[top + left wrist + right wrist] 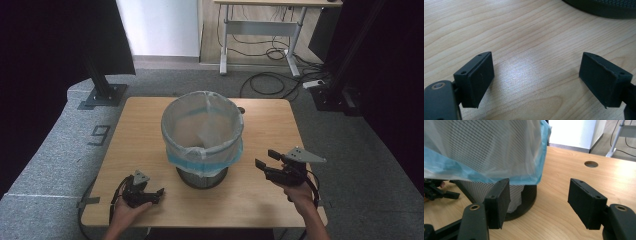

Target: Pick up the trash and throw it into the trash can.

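Note:
A black mesh waste bin [202,176] stands in the middle of the wooden table [140,125], lined with a pale blue plastic bag [202,131] folded over its rim. My left gripper [156,194] rests low on the table at the front left, open, with bare wood between its jaws [536,75]; the bin's base [604,8] lies just beyond it. My right gripper [264,159] hovers to the right of the bin, open and holding nothing. In the right gripper view [537,200] the bag's hanging edge [486,157] and the mesh wall [524,195] sit close ahead to the left.
A round cable hole [591,164] sits in the table beyond the bin. Black frame posts [102,85] stand on the grey floor at both sides. A white desk [260,30] with loose cables [270,82] is behind the table.

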`<action>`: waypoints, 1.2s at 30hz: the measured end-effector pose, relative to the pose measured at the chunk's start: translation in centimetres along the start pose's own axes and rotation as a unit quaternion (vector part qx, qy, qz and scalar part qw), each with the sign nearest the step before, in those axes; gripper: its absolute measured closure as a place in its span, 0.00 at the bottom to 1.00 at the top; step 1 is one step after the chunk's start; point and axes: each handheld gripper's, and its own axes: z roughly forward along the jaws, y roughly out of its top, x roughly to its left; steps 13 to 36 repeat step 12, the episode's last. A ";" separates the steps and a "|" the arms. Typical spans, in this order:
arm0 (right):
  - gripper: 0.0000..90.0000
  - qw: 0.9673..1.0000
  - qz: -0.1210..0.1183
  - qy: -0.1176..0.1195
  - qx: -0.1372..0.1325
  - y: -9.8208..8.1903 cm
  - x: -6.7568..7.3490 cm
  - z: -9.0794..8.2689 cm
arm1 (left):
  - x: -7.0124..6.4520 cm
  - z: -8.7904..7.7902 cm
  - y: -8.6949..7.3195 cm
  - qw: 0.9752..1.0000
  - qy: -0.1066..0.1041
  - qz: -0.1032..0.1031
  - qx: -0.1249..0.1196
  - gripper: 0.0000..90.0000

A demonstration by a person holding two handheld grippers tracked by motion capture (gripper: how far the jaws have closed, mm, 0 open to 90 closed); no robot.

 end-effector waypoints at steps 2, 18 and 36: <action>0.38 1.000 0.003 -0.003 0.004 -0.4 -0.2 0.1 | 0.0 0.0 0.0 1.000 0.000 0.000 0.000 0.14; 0.36 1.000 0.009 -0.009 0.008 -0.9 -0.4 0.2 | 0.0 0.0 0.0 1.000 -0.001 0.001 0.000 0.14; 0.36 1.000 0.009 -0.009 0.008 -0.9 -0.4 0.2 | 0.0 0.0 0.0 1.000 -0.001 0.001 0.000 0.14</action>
